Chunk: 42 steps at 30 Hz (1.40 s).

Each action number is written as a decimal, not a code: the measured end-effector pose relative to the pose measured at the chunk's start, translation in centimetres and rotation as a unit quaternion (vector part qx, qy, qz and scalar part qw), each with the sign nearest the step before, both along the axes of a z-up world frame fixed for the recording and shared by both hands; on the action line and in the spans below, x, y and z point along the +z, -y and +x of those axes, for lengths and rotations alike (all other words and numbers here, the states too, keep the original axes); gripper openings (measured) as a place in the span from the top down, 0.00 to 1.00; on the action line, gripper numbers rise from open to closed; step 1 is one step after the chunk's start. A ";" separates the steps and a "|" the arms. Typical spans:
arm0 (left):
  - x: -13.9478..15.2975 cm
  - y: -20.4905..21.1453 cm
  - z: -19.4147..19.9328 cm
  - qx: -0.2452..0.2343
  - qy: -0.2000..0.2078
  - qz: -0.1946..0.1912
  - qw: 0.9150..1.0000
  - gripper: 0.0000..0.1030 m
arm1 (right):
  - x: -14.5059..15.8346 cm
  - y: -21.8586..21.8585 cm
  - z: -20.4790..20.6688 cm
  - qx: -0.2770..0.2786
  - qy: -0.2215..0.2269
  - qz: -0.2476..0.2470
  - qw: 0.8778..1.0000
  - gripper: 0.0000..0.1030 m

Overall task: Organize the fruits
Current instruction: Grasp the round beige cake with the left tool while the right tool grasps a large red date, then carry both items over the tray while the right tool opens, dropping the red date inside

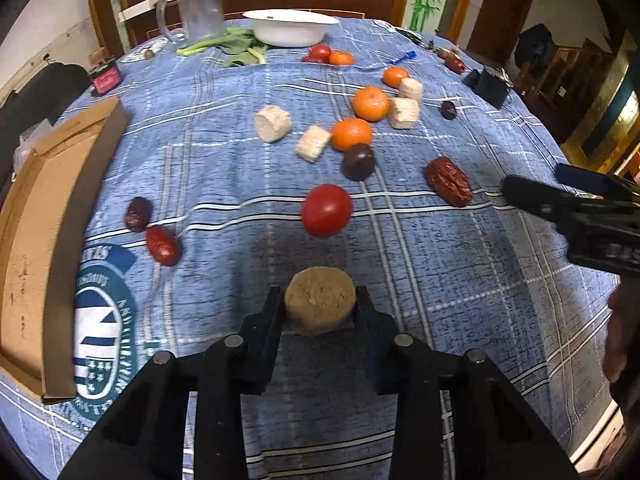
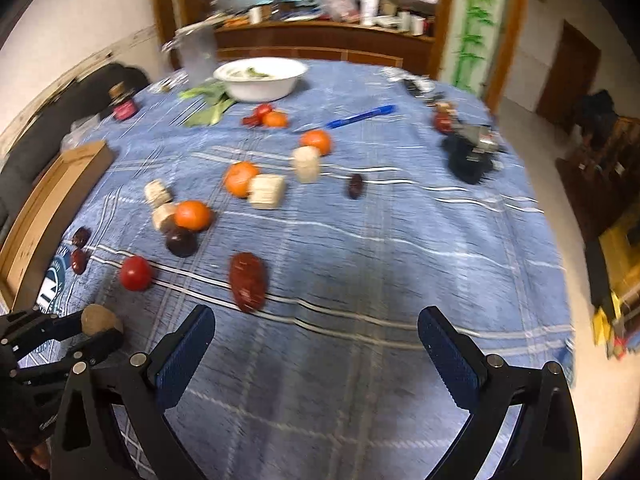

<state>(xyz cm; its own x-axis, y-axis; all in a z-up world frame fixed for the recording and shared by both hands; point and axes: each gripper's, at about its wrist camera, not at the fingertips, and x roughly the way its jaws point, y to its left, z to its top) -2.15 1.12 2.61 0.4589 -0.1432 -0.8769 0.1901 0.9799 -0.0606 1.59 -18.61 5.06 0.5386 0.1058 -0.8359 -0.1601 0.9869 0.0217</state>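
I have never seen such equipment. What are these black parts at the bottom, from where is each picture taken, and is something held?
No robot: a person holds two hand-held grippers, each with a camera looking along its fingers. The left gripper is shut on a brown round piece; the right camera shows it from the side. The right gripper is open and empty. On the blue tablecloth lie tangerines, a tomato, a red date, pale blocks, a white bowl and a cardboard box.

Blue plaid tablecloth (image 1: 460, 280), red tomato (image 1: 326, 210), orange tangerines (image 1: 351, 133), white bowl (image 1: 290, 28), tan corn piece (image 1: 320, 300), brown cardboard box (image 1: 44, 216), blue pen (image 2: 360, 116)
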 end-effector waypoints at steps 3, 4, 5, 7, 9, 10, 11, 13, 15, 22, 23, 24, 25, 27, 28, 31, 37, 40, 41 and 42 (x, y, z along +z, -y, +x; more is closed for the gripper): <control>0.2 -0.9 -0.1 0.007 0.001 -0.003 1.000 0.67 | -1.4 -1.4 1.4 0.020 -0.019 0.007 1.000 0.04; 0.2 -1.1 -0.1 0.010 0.001 -0.004 1.000 0.67 | -1.8 -1.6 1.7 0.024 -0.023 0.009 0.999 0.08; 0.2 -1.3 -0.2 0.011 0.000 -0.005 1.000 0.67 | -2.1 -2.0 2.0 0.030 -0.026 0.009 0.999 0.15; 0.0 -1.5 -0.2 0.013 -0.002 -0.010 1.000 0.67 | -2.8 -2.9 2.5 0.045 -0.036 -0.004 0.998 0.26; -0.1 -1.5 -0.2 0.013 -0.003 -0.013 1.000 0.67 | -3.5 -3.2 2.8 0.052 -0.047 -0.011 0.997 0.47; -0.1 -1.6 -0.1 0.013 -0.003 -0.016 1.000 0.67 | -3.7 -3.2 2.8 0.053 -0.051 -0.011 0.997 0.48; -0.1 -1.7 -0.1 0.013 -0.003 -0.018 1.000 0.67 | -3.5 -3.2 2.8 0.053 -0.043 -0.011 0.998 0.58; -0.1 -1.8 0.0 0.014 -0.003 -0.022 1.000 0.67 | -3.3 -3.2 2.7 0.054 -0.047 -0.011 0.997 0.71; -0.1 -1.9 0.1 0.013 -0.004 -0.027 1.000 0.67 | -3.1 -3.2 2.4 0.053 -0.047 -0.017 0.997 0.71; 1.0 -2.1 -0.1 0.003 0.007 -0.039 0.999 0.67 | -1.6 -2.6 0.2 0.044 -0.029 -0.024 0.998 0.71; 1.2 -2.1 -0.1 0.002 0.009 -0.040 0.999 0.67 | -1.3 -2.4 -0.1 0.043 -0.027 -0.019 0.999 0.71; 1.4 -2.1 -0.1 0.000 0.010 -0.041 0.999 0.67 | -1.0 -2.3 -0.4 0.040 -0.024 -0.012 0.999 0.71; 1.6 -2.2 -0.2 -0.001 0.011 -0.042 0.999 0.67 | -0.8 -2.2 -0.7 0.039 -0.023 -0.006 0.999 0.71; 2.0 -2.4 -0.3 -0.003 0.016 -0.042 0.999 0.67 | -0.2 -2.1 -1.4 0.038 -0.017 0.000 0.999 0.71; 2.3 -2.6 -0.3 -0.004 0.019 -0.043 0.999 0.67 | 0.0 -2.1 -1.7 0.037 -0.013 -0.001 0.999 0.71; 3.1 -3.3 -0.3 -0.003 0.024 -0.047 0.999 0.67 | 0.6 -2.6 -2.1 0.037 -0.010 -0.002 0.999 0.71; 4.5 -5.9 -0.4 0.008 0.034 -0.052 0.998 0.67 | 1.6 -5.3 -2.2 0.052 -0.003 0.005 0.999 0.71; 5.1 -7.8 -0.3 0.020 0.039 -0.053 0.998 0.67 | 2.4 -7.7 -1.9 0.068 0.004 0.005 0.998 0.71; 5.3 -8.4 -0.3 0.024 0.040 -0.054 0.997 0.67 | 2.5 -8.4 -1.8 0.073 0.005 0.006 0.997 0.71; 5.5 -9.0 -0.3 0.029 0.041 -0.054 0.997 0.67 | 2.8 -9.4 -1.6 0.079 0.007 0.009 0.997 0.71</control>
<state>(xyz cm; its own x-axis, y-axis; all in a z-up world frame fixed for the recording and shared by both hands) -2.43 10.16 8.08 0.5390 -0.2055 -0.8168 0.1423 0.9780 -0.1522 0.01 -9.26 7.84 0.5260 0.2054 -0.8253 -0.3143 0.9486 0.0358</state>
